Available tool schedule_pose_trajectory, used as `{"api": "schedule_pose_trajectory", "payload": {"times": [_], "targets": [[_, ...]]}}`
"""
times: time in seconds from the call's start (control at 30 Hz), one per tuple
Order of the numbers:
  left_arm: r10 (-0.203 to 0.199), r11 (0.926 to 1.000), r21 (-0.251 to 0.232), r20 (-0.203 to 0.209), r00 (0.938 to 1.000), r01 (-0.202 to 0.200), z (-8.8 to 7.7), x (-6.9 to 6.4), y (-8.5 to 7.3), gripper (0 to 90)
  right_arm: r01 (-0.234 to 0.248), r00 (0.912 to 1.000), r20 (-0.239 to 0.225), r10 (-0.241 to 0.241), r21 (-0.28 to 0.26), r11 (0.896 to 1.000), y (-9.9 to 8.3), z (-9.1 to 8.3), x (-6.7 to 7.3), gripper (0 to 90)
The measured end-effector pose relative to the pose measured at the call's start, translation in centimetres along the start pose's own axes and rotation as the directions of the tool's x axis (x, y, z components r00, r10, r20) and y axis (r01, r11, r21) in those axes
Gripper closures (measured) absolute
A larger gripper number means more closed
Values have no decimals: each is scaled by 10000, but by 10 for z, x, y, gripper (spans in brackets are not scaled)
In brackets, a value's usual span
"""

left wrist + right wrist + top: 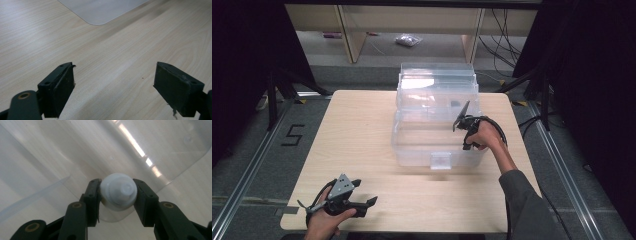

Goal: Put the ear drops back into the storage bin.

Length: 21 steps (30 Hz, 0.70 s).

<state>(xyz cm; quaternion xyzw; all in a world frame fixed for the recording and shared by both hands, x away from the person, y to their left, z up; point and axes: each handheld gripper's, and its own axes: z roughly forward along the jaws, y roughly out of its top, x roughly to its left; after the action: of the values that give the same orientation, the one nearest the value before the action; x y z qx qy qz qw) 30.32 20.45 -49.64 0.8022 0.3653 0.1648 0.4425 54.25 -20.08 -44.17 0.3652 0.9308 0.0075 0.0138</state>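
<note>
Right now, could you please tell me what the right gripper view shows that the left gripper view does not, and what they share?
Right gripper view: the right hand-held gripper clamped on a round white knob against the clear plastic storage box.
Left gripper view: the left hand-held gripper, jaws wide apart with nothing between them, above the wooden table.
Both: black jaws rising from the bottom, and some of the translucent box.

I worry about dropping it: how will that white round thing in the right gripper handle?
The white round object looks smooth and domed, so it may slip from the right gripper. Set on the table, it could roll. It seems small, probably light.
</note>
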Motion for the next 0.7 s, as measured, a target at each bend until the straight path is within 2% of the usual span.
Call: {"api": "schedule_pose_trajectory", "payload": {"times": [0.07,0.23,0.27,0.3,0.33,0.37,0.53,0.57,0.67,0.7], "targets": [[7,10000,-3,6,10000,-7,0,0,0,160,-182,9998,2,182,47,9998,-1,-1,1,598],[-11,10000,-8,15,10000,11,0,0,0,160,-192,9998,16,192,114,9998,-3,-4,2,596],[-14,10000,-3,19,10000,14,0,0,0,160,41,10000,35,-42,67,10000,-3,-5,0,595],[-14,10000,-3,19,10000,14,0,0,0,160,-184,9998,-13,184,72,9998,-4,-6,2,595],[-14,10000,-9,17,10000,14,0,0,0,160,-116,9999,-5,116,88,9999,-4,-7,1,593],[-15,10000,-8,17,10000,15,0,0,0,160,-6,10000,15,6,56,10000,-4,-8,1,592],[7,10000,18,-25,10000,-7,0,0,0,160,-139,9999,68,140,-151,9998,-5,-15,4,572],[5,10000,-5,21,10000,-5,0,0,0,160,22,10000,68,-20,-263,9997,-4,-17,4,562],[-14,10000,17,-32,10000,14,0,0,0,160,-202,9997,91,207,-494,9986,-5,-21,7,521],[-6,10000,15,-28,10000,6,0,0,0,160,53,9999,137,-45,-629,9980,-5,-22,6,512]]}}
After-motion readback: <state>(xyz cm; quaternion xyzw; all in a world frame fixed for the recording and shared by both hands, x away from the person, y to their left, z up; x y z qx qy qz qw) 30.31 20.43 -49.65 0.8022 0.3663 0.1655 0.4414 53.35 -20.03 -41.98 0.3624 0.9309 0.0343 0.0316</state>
